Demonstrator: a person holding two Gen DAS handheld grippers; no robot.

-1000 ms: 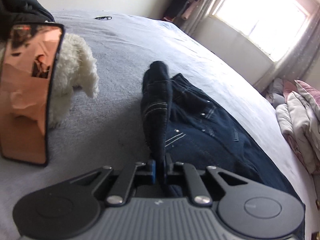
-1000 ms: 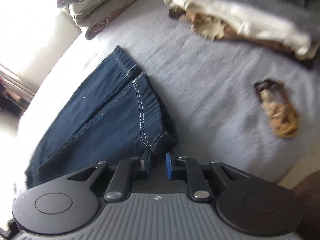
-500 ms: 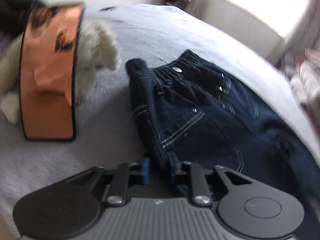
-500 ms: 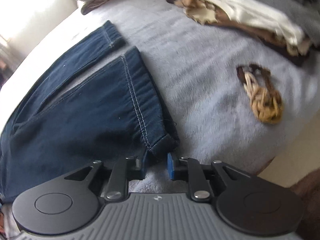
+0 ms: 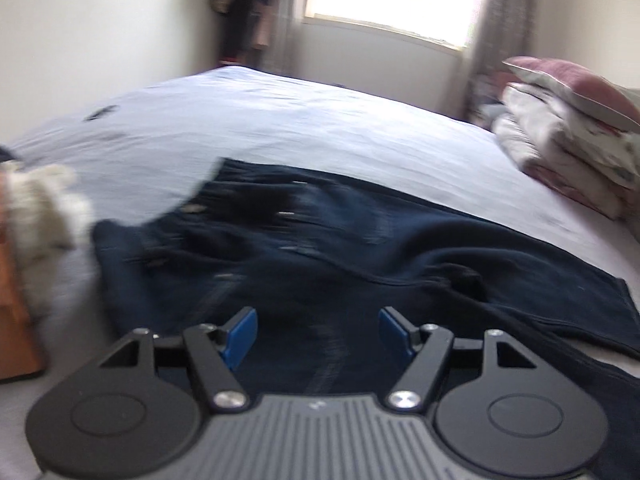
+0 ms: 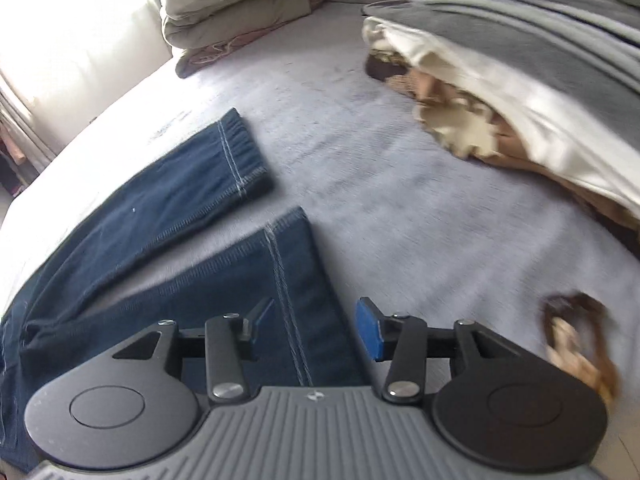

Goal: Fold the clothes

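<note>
Denim jeans [image 5: 360, 264] flat under left tool [image 5: 318, 330], jaws opening, nothing gripped

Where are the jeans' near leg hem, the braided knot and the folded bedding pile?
jeans' near leg hem [image 6: 294, 224], right wrist view, on its stitched edge.
braided knot [image 6: 576, 344], right wrist view, on its blurred middle.
folded bedding pile [image 5: 560, 140], left wrist view, on its side.
</note>
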